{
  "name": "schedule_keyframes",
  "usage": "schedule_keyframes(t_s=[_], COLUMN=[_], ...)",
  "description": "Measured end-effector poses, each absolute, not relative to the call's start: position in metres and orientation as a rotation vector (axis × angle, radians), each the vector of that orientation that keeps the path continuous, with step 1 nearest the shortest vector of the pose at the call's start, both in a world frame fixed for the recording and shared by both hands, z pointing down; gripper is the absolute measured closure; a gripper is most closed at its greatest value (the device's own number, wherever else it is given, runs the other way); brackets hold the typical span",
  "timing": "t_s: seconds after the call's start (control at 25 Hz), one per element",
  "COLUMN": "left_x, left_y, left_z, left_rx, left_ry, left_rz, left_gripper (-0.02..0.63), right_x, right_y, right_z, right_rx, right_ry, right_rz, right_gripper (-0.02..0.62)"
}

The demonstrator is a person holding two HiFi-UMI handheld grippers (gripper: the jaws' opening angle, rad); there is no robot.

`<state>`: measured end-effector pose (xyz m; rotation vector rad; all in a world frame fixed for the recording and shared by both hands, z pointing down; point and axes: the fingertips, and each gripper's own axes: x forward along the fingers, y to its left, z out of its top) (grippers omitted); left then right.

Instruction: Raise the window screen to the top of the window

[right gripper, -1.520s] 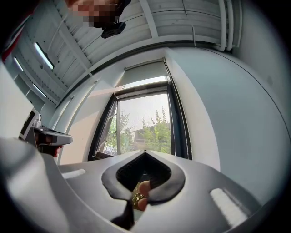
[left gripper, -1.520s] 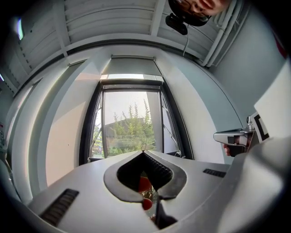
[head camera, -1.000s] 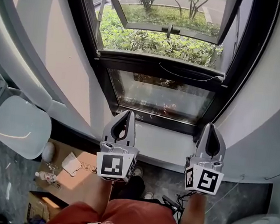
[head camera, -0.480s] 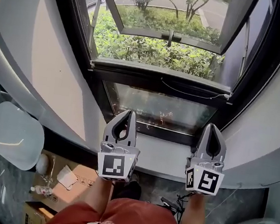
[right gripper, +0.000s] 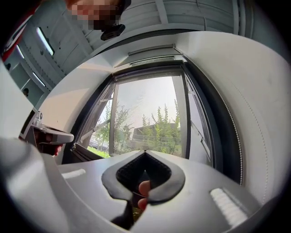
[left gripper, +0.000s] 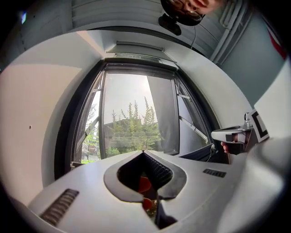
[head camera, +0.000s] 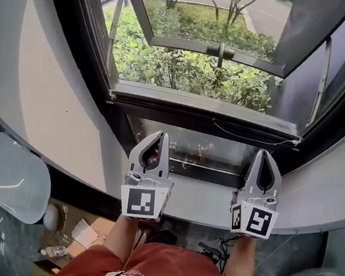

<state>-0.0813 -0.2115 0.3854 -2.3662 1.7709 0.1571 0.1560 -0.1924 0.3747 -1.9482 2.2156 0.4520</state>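
Fingers, left gripper (head camera: 160, 135): closed tip to tip and empty; past them in the left gripper view we see only the window.
Fingers, right gripper (head camera: 265, 154): also shut, with nothing between them.
Pose: we hold both side by side above the white sill (head camera: 205, 201), aimed at the window and well apart. We judge this spacing is meant to let each take one end of the bar, so it rises level.
Screen place: we take the grey rail (head camera: 204, 104) across the foot of the opening to be the pull bar of the window screen. If so, the screen sits fully down. A thin cord (head camera: 253, 136) trails just below the rail, and the shrubs (head camera: 186, 71) show clear, with no mesh over them.
Sash (head camera: 192, 19): swung outward, its handle (head camera: 220, 49) on the lower edge, which leaves the opening free for the screen.
Lower pane (head camera: 196, 148): glass between the rail and the sill.
Stage: approach, as we judge it; neither gripper touches the rail.
Next: the fingers would need to part to take hold, or else hook beneath the rail.
Risk: lifting one end ahead of the other could jam the rail.
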Motion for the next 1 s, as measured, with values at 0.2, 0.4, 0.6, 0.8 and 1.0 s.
schedule_keyframes(t_s=[0.2,0.4,0.6,0.8,1.0], left_x=[-0.096,-0.101,-0.1,-0.097,-0.093], left_y=[-0.245,-0.266,-0.278,-0.284,-0.292], left_z=[0.386,0.386,0.385,0.384,0.384], left_rx=[-2.401,-2.425,-2.431,-2.414,-2.408], left_ry=[1.742,1.707,1.691,1.692,1.692], left_rz=[0.155,0.183,0.182,0.176,0.155], left_gripper=[0.601,0.601,0.601,0.601,0.601], right_x=[0.136,0.129,0.131,0.134,0.138], right_y=[-0.219,-0.233,-0.243,-0.253,-0.261], right_z=[0.371,0.371,0.369,0.37,0.371], right_rx=[-1.995,-2.039,-2.054,-2.03,-2.014], right_ry=[2.215,2.2,2.189,2.2,2.21], right_rz=[0.483,0.502,0.499,0.5,0.504], right_gripper=[0.586,0.586,0.586,0.586,0.586])
